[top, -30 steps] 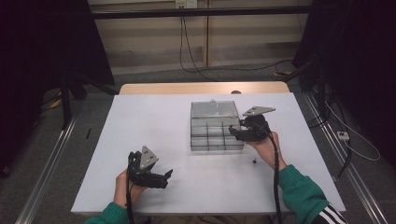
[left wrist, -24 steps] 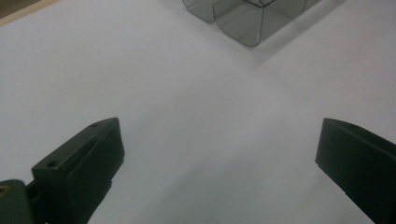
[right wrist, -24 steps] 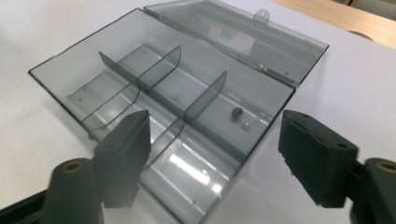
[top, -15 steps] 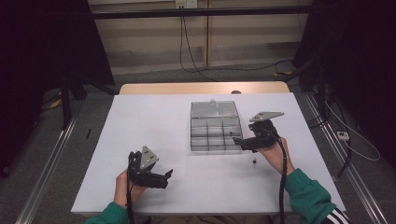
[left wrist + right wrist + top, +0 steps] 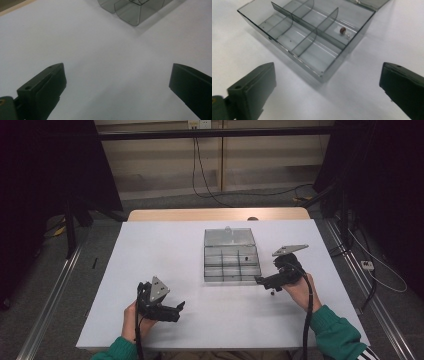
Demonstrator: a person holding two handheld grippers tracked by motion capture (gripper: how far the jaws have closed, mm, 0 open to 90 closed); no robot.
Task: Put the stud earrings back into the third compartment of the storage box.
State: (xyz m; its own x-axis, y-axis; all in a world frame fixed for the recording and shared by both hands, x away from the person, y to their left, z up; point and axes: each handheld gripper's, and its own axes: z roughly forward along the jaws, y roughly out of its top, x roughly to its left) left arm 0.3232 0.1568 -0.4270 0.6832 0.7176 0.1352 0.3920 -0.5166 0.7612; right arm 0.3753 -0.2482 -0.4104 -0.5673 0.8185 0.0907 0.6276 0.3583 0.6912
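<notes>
**Jaws spread beside the open box**

We see our right gripper (image 5: 261, 281) just beside the near right corner of the clear plastic box (image 5: 231, 262), low over the white table (image 5: 165, 250). Its jaws have just been opening and now stand released and wide, with nothing between them. In the right gripper view the box (image 5: 312, 37) lies ahead, its lid folded back and its dividers marking off compartments; a small dark bead (image 5: 342, 30) sits in one compartment by the far wall. A tiny dark speck (image 5: 272, 293) rests on the table just under our right hand. Our left gripper (image 5: 176, 307) rests well apart from the box, near the front edge, jaws released and bare table between them.
</notes>
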